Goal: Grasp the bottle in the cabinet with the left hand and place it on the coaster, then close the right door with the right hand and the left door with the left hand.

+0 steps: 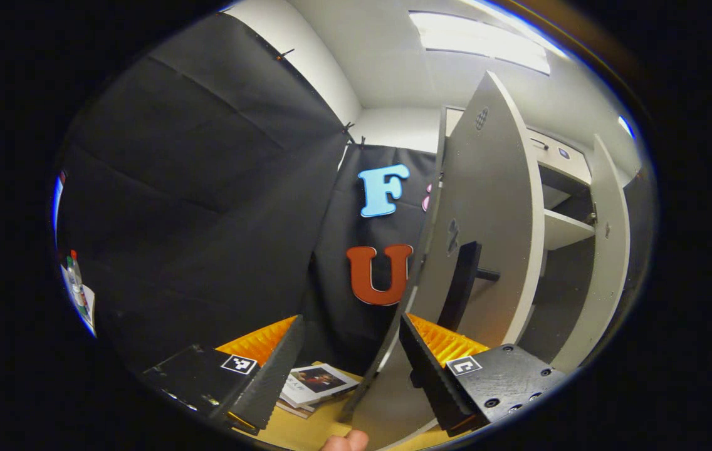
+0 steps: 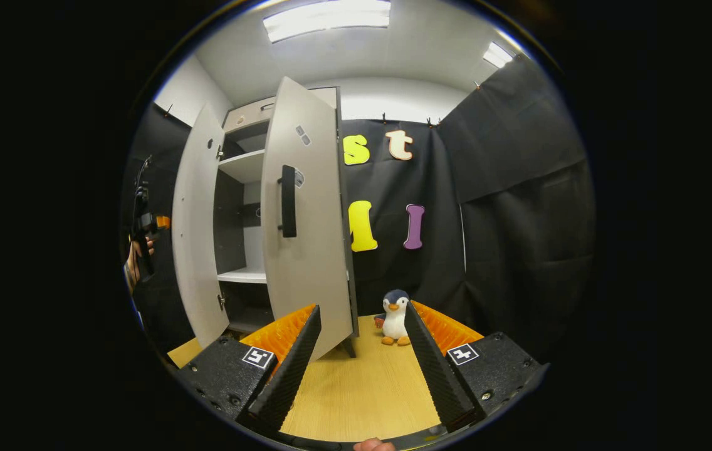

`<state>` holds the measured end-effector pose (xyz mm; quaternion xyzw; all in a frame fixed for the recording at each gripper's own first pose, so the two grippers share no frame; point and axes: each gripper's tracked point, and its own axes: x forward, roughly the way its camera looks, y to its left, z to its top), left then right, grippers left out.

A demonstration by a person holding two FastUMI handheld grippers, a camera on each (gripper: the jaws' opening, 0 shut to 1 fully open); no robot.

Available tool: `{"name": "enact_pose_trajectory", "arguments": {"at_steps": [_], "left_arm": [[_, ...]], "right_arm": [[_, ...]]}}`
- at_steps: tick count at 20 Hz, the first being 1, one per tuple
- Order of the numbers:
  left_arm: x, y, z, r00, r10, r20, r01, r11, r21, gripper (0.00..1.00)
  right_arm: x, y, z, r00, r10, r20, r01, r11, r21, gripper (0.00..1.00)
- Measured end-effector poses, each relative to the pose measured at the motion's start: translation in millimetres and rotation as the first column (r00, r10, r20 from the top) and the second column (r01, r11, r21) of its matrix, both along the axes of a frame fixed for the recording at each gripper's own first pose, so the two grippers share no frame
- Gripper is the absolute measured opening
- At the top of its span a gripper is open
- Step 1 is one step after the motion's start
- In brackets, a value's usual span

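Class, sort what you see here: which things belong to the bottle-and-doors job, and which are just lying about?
Belong to the job:
left door, half open
right door, half open
cabinet
left gripper, open
right gripper, open

Just lying about:
toy penguin on the table
booklets

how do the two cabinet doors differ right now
In the right gripper view, the right door shows its outer face with a dark vertical handle; the left door shows a plain pale face with no handle in sight. The right door stands nearer that camera and looks larger; the left door sits farther back, beside the other hand-held gripper. Both are pale, tall and swung open.
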<state>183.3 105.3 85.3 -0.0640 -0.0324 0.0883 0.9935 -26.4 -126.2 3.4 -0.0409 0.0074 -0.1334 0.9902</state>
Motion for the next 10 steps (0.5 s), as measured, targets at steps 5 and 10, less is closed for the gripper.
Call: {"name": "enact_pose_trajectory", "arguments": {"at_steps": [5, 10], "left_arm": [[18, -71, -14, 0.985, -0.174, -0.018, 0.174, 0.985, -0.008, 0.95], [18, -83, -10, 0.981, -0.192, 0.004, 0.191, 0.980, 0.060, 1.00]], "right_arm": [[-9, -1, 6, 1.000, -0.014, 0.016, 0.014, 1.000, -0.004, 0.82], [-20, -5, 11, 0.998, -0.049, 0.028, 0.050, 0.999, -0.021, 0.82]]}}
